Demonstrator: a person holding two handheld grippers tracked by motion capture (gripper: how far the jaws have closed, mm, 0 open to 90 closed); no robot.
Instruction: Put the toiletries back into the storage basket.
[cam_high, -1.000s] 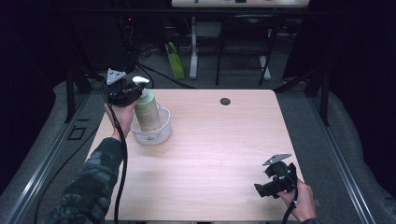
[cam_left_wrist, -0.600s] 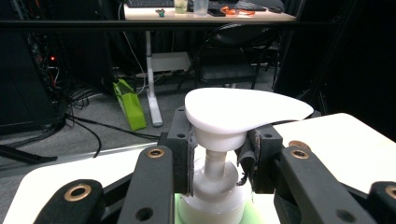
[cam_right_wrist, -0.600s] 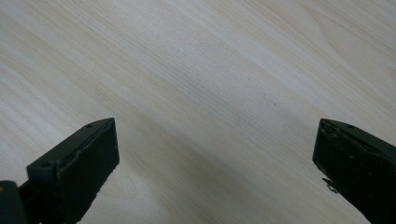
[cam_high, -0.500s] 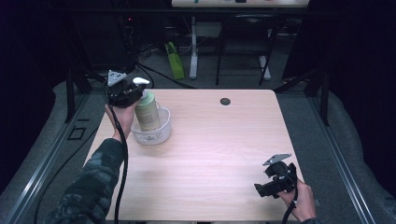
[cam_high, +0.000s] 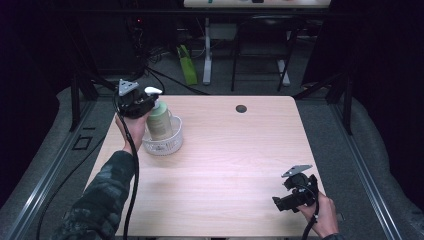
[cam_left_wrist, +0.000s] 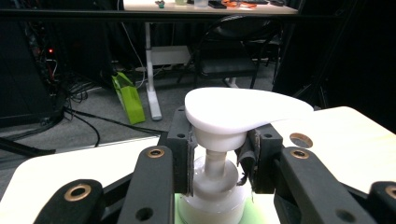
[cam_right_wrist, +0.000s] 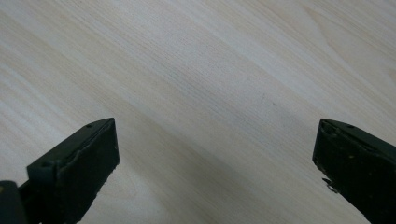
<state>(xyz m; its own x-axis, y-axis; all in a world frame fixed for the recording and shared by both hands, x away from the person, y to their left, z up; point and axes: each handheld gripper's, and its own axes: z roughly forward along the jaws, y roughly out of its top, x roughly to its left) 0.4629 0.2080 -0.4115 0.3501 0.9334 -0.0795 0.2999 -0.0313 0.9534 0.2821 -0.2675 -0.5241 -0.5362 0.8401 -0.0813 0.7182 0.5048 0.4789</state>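
A pale green pump bottle (cam_high: 160, 125) with a white pump head stands upright in a small white basket (cam_high: 169, 145) at the table's left. My left gripper (cam_high: 148, 101) is shut on the bottle's neck. In the left gripper view the pads (cam_left_wrist: 187, 161) press on the white collar and stem (cam_left_wrist: 214, 163) just under the pump head (cam_left_wrist: 243, 111), one on each side. My right gripper (cam_high: 281, 204) is held low near the table's front right corner. In its own view the right gripper (cam_right_wrist: 215, 154) stands open over bare wood, with nothing between its jaws.
The light wooden table (cam_high: 235, 150) has a dark round grommet hole (cam_high: 241, 108) near its far edge. Behind the table stand desk legs, cables and a green object (cam_high: 188, 65) on the floor. A black cable trails from each gripper.
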